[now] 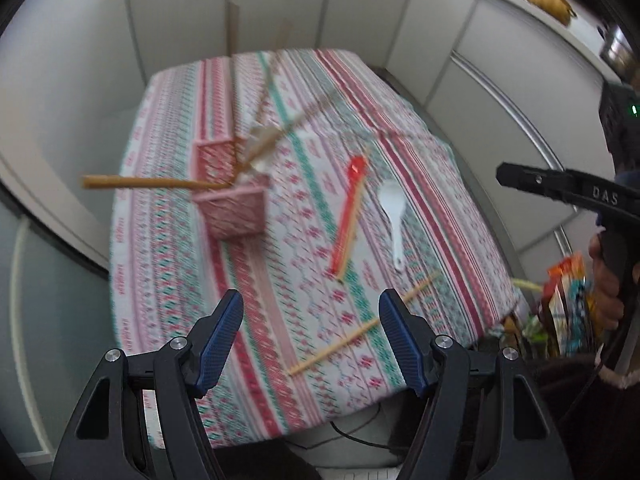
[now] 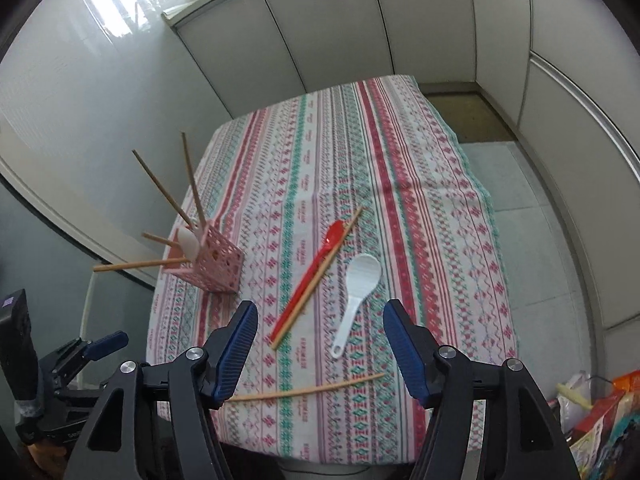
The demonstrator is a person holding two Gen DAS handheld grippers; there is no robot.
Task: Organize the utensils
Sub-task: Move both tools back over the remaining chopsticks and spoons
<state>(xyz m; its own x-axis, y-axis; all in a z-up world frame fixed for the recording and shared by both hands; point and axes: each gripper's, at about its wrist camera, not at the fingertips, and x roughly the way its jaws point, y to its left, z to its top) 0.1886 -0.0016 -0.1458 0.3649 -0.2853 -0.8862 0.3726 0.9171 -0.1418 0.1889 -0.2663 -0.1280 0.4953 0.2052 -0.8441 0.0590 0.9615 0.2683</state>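
1. Four utensils lie loose on the cloth-covered surface [image 2: 400, 168]: a red spoon [image 2: 308, 278], a chopstick touching its side [image 2: 320, 276], a white rice spoon [image 2: 356, 292] and a single chopstick [image 2: 308, 390] nearest the jaws.
2. Right gripper [image 2: 320, 352]: jaws wide, nothing between the pads, hovering above the near chopstick; red spoon and white spoon lie just beyond.
3. Left gripper [image 1: 312, 340]: jaws wide, empty; the same chopstick passes under its right finger.
4. Pink lattice holder [image 2: 212, 264], beyond and left of the right jaws, already carries several chopsticks and a white utensil.
5. Recommendation: take the near chopstick mid-length, jaws across its axis, pads low to the cloth; lift level, then tip it upright over the holder.
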